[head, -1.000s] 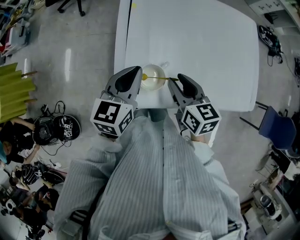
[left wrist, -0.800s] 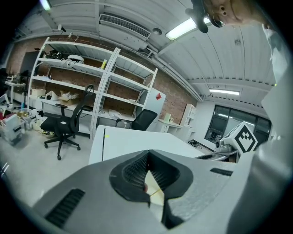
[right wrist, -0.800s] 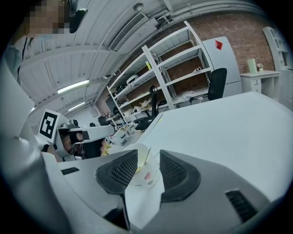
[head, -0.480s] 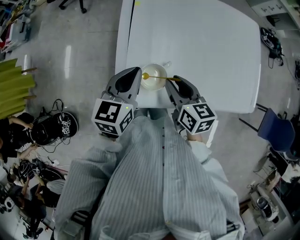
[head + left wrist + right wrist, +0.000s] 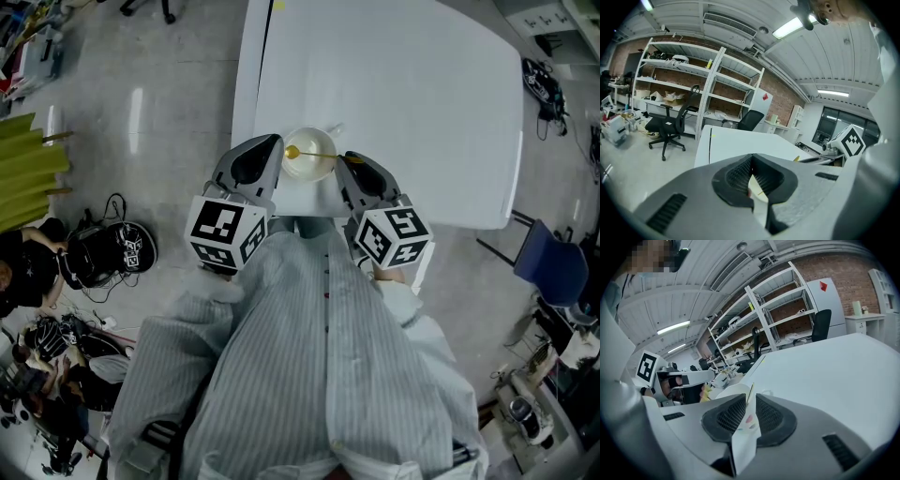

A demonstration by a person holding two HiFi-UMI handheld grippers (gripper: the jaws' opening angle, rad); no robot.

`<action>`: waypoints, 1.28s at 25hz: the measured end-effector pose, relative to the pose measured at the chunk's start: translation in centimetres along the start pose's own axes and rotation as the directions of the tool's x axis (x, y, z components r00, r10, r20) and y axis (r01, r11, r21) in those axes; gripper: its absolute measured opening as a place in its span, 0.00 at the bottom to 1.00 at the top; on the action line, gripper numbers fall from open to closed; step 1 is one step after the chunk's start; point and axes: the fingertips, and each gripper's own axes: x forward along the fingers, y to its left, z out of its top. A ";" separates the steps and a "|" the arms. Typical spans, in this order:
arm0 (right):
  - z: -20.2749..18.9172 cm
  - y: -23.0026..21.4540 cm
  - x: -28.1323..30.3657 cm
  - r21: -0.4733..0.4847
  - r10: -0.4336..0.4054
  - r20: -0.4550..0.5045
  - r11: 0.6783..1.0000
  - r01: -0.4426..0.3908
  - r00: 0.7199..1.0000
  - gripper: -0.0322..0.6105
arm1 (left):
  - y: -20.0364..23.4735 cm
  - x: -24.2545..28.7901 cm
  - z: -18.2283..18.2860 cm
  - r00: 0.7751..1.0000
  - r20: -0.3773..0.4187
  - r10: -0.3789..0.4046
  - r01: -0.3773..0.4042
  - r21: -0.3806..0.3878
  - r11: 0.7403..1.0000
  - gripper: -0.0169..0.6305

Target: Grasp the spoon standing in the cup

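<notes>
I note R gripper (image 5: 751,401) jaws narrowly apart, spoon (image 5: 750,390) handle between the tips, no clamp seen. L gripper (image 5: 751,164) tips together, empty, just beside cup (image 5: 305,170).

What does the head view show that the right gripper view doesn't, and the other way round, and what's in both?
Head view only: the person's striped shirt and dark gear on the floor. Right gripper view only: metal shelves, a brick wall, a ceiling light. Both: the cup, the yellow spoon in it, the white table and the left gripper.
</notes>
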 end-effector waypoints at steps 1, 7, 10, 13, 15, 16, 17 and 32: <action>0.1 0.1 0.0 -0.004 0.002 0.001 1.000 -0.002 1.000 0.15 | 0.0 0.0 0.0 1.000 0.000 0.000 0.000 0.000 1.000 0.04; 0.4 0.2 0.0 -0.021 0.016 0.002 1.000 -0.016 1.000 0.10 | -0.1 0.1 0.0 1.000 -0.002 -0.001 0.001 0.004 1.000 0.04; 0.8 0.4 0.1 -0.025 0.028 0.001 0.999 -0.028 1.000 0.09 | 0.1 0.2 0.3 1.000 -0.003 -0.001 0.001 0.006 1.000 0.04; 1.1 0.5 0.2 -0.026 0.042 0.002 0.999 -0.042 0.999 0.09 | 0.2 0.3 0.5 1.000 0.001 -0.001 0.001 0.005 1.000 0.04; 1.3 0.6 0.2 -0.023 0.049 0.002 0.999 -0.049 0.999 0.08 | 0.1 0.3 0.7 1.000 0.005 -0.001 0.001 0.005 1.000 0.04; 1.4 0.7 0.2 -0.022 0.053 0.001 0.998 -0.053 0.999 0.08 | 0.2 0.4 0.8 1.000 0.009 -0.001 0.001 0.006 1.000 0.04; 1.5 0.8 0.3 -0.022 0.057 0.001 0.998 -0.056 0.998 0.08 | 0.2 0.3 0.9 1.000 0.012 -0.001 0.000 0.007 1.000 0.04; 3.8 1.4 -0.8 -0.032 0.090 -0.004 0.995 -0.090 0.996 0.07 | 0.4 0.4 3.8 0.999 0.053 -0.006 0.005 0.021 1.000 0.04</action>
